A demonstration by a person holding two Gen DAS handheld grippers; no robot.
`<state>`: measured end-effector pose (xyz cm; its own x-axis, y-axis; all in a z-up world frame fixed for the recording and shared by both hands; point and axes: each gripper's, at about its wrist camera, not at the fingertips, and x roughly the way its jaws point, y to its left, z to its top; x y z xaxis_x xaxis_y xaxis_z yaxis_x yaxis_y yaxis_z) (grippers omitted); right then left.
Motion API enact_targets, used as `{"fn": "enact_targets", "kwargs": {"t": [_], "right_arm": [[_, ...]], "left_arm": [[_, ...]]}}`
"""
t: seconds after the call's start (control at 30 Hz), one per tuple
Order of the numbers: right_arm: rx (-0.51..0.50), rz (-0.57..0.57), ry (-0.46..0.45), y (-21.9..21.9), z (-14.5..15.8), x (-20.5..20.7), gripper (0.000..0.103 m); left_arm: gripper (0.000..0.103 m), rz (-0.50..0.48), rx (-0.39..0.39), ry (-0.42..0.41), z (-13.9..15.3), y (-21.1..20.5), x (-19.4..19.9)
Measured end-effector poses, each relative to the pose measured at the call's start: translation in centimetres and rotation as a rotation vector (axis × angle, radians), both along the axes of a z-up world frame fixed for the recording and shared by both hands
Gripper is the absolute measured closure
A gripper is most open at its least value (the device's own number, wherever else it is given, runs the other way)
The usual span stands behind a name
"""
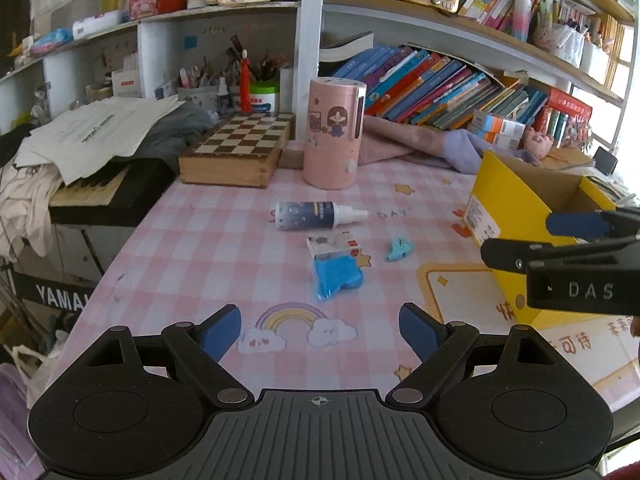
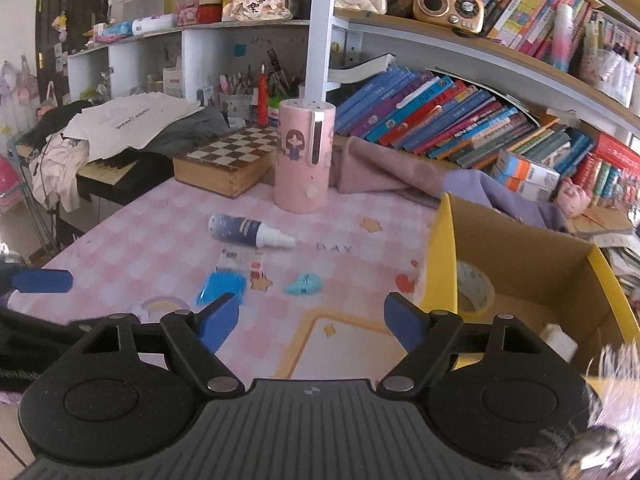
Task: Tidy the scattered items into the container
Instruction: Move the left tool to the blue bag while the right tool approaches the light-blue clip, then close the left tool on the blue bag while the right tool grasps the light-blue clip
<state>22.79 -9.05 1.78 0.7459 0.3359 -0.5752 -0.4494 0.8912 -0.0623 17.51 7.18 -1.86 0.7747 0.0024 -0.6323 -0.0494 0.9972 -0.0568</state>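
On the pink checked table lie a dark spray bottle, a small box with a blue packet against it, and a light-blue small item. The yellow cardboard box stands at the right, holding a tape roll and a white item. My left gripper is open and empty, short of the blue packet. My right gripper is open and empty beside the box's left wall.
A pink cylinder and a chessboard case stand behind the items. A keyboard under papers and clothes borders the table's left side. Purple cloth and rows of books fill the back right.
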Motion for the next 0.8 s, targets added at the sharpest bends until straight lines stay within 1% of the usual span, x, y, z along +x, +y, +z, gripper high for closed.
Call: {"fn": "enact_targets", "kwargs": {"t": [0.1,0.27,0.5,0.6,0.67,0.8], "right_arm": [[0.01,0.017,0.009,0.3,0.1,1.3,0.025],[0.022,0.044,0.049,0.9,-0.2,3.3,0.028],[0.027,0.105,0.088,3.0,-0.8,5.5,0.028],[0.03,0.094,0.135,3.6,-1.7,6.9,0.033],[0.025,0.07,0.175,3.8,-2.4,8.0,0.044],[0.032,0.019,0.24,4.0,-3.6,10.2,0.044]], "left_arm": [[0.015,-0.006,0.006,0.004,-0.2,-0.2,1.0],[0.016,-0.025,0.007,0.01,-0.9,-0.6,2.5],[0.017,-0.034,0.031,0.025,-2.0,-0.4,5.4],[0.018,-0.033,0.037,0.032,-2.6,-0.3,7.1],[0.021,-0.03,0.028,0.044,-3.2,-0.1,8.3],[0.023,-0.024,0.003,0.073,-4.5,-0.1,10.4]]}}
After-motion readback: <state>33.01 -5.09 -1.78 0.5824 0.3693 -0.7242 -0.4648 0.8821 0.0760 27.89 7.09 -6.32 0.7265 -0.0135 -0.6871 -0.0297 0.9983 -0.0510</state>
